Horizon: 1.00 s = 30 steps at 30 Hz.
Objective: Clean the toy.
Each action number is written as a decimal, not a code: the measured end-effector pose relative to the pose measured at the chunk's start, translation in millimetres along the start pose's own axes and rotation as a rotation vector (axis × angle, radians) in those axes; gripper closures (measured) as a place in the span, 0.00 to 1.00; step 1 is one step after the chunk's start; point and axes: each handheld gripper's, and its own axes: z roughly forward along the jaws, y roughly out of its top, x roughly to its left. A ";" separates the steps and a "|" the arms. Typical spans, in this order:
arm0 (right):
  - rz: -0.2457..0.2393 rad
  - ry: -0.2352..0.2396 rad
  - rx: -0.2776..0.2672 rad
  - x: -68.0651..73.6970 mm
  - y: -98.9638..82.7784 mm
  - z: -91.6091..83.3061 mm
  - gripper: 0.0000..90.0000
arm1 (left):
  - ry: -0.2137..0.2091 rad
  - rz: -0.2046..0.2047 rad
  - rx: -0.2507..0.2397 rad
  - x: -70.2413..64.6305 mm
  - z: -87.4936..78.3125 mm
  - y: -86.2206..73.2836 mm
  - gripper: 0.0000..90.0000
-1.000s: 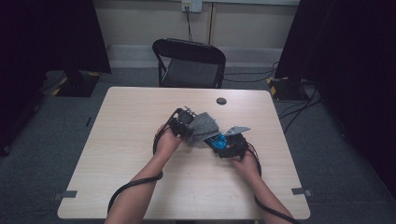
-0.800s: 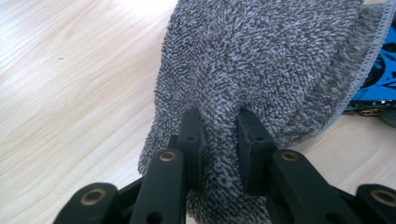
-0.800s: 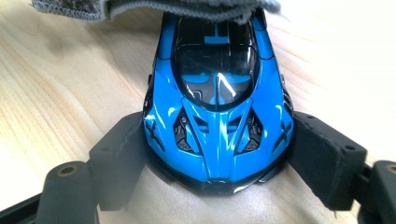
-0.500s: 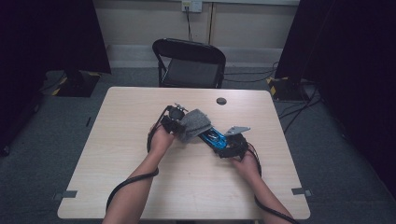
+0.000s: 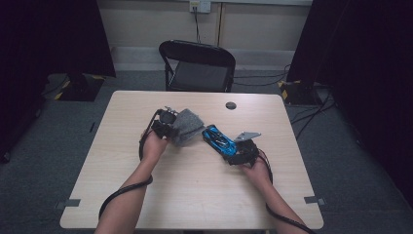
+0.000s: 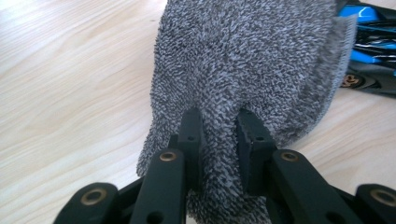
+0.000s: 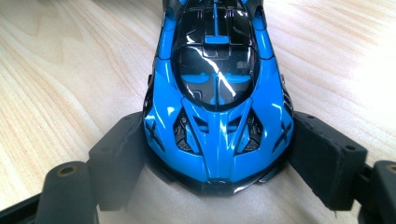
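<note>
Left claw (image 6: 218, 135) pinches a grey cloth (image 6: 252, 60); right claw (image 7: 217, 154) clamps a blue toy car (image 7: 217, 98).

No readable txt, labels, brand names or nos. anywhere. Blue toy car (image 7: 218, 100): bodywork shows glossy blue and black paint, no legible lettering or badge. Grey cloth (image 6: 247, 60): plain, no tag visible. Table (image 5: 195, 190): bare wood grain, no markings. Wall outlet at back (image 5: 199, 6): too small to read.
</note>
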 end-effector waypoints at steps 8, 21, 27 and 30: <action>-0.002 0.003 0.003 -1.0 -1.8 -2.0 0.21 | -0.028 0.015 -0.003 2.1 -9.3 -21.9 0.82; 0.016 0.041 -0.010 -8.5 8.2 -30.0 0.15 | -0.053 0.006 -0.025 2.0 -24.6 -46.6 0.82; 0.050 0.021 -0.047 -9.8 24.7 -31.8 0.26 | -0.083 0.055 -0.025 -10.9 -27.4 -53.3 0.82; 0.045 0.002 -0.048 -9.8 32.8 -26.2 0.31 | -0.106 0.069 -0.035 -17.5 -28.2 -55.9 0.82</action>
